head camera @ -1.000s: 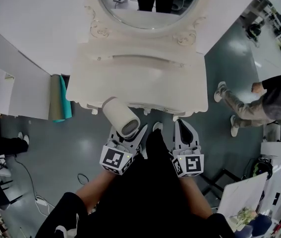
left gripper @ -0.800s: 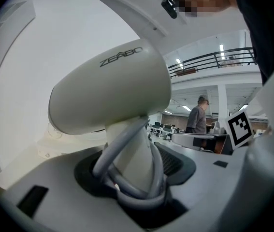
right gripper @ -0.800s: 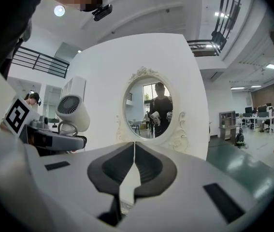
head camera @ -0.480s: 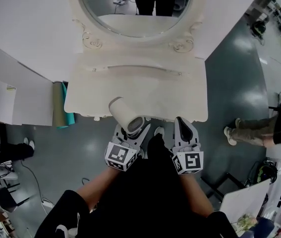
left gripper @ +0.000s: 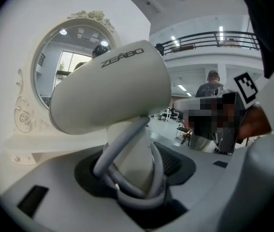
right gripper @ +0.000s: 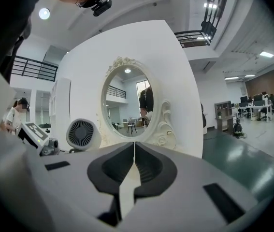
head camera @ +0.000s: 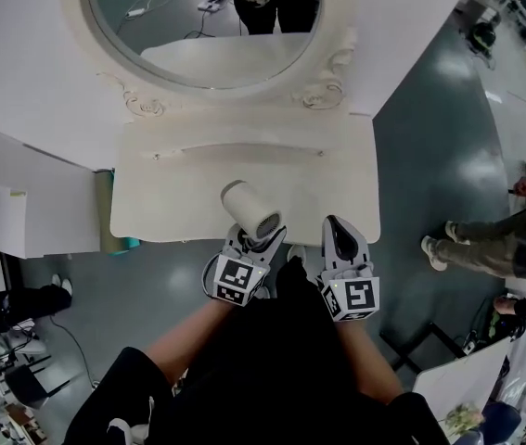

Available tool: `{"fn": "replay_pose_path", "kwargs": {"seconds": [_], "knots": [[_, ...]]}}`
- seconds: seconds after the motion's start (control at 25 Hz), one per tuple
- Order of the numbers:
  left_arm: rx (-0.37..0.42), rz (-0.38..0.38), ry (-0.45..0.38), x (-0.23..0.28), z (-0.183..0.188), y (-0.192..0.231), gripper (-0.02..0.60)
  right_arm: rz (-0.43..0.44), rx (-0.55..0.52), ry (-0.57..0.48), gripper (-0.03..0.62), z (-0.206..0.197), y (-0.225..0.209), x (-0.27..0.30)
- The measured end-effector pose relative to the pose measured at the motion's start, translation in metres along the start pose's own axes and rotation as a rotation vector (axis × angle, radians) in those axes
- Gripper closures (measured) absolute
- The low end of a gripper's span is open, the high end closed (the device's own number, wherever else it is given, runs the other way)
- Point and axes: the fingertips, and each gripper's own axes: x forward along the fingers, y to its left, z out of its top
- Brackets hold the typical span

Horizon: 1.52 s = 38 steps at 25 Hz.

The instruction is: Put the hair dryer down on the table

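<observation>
The left gripper (head camera: 255, 241) was clamped on the handle of the hair dryer (head camera: 250, 210), its barrel aimed at 11 o'clock above the near edge of the desk (head camera: 170, 202). The right gripper (head camera: 340, 237), jaws together and empty, sat at its 3 o'clock.

My right gripper (right gripper: 135, 148): light grey body, dark pads, jaws together but for a hairline slit, nothing between them.
Seen through the slit: a strip of cream table top (right gripper: 126, 195).
Far, centre: oval mirror in an ornate cream scrollwork frame (right gripper: 129, 103), set against a tall white panel (right gripper: 175, 71).
Far left, just beside the mirror: white hair dryer (right gripper: 82, 135), its round slatted grille turned toward me.
Right: glossy dark green floor (right gripper: 245, 153), with office desks far beyond.
</observation>
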Motion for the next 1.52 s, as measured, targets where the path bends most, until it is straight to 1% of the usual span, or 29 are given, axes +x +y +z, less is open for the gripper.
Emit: {"fn": "replay_pose_path", "kwargs": {"seconds": [0.12,0.28,0.36,0.44,0.56,0.76,0.88,1.04,1.2,1.4,1.52], "knots": [[-0.008,-0.012,0.062,0.023,-0.016,0.002,0.334,-0.002,0.018,0.014,0.574,-0.005,-0.014,0.011],[-0.087,-0.011,0.129,0.049,-0.032,0.005,0.334,-0.011,0.029,0.019,0.574,-0.005,-0.034,0.021],[-0.104,-0.006,0.166,0.060,-0.043,0.008,0.334,-0.012,0.042,0.026,0.574,-0.007,-0.041,0.028],[-0.093,-0.004,0.202,0.071,-0.052,0.008,0.334,-0.008,0.047,0.031,0.574,-0.010,-0.048,0.033],[-0.048,-0.007,0.258,0.089,-0.058,0.003,0.334,-0.001,0.052,0.037,0.574,-0.011,-0.060,0.036],[0.015,-0.037,0.361,0.118,-0.098,0.006,0.334,0.001,0.065,0.056,0.574,-0.020,-0.073,0.047],[0.006,-0.044,0.407,0.129,-0.114,0.008,0.337,0.000,0.078,0.071,0.574,-0.028,-0.079,0.050],[-0.045,-0.062,0.465,0.141,-0.134,0.009,0.337,0.016,0.091,0.090,0.574,-0.034,-0.084,0.055],[-0.022,-0.060,0.515,0.148,-0.150,0.009,0.337,0.013,0.108,0.102,0.574,-0.041,-0.094,0.057],[-0.033,-0.058,0.567,0.158,-0.161,0.013,0.337,0.040,0.089,0.134,0.574,-0.049,-0.098,0.064],[-0.008,-0.071,0.616,0.164,-0.173,0.013,0.337,0.055,0.083,0.148,0.574,-0.055,-0.099,0.065]]}}
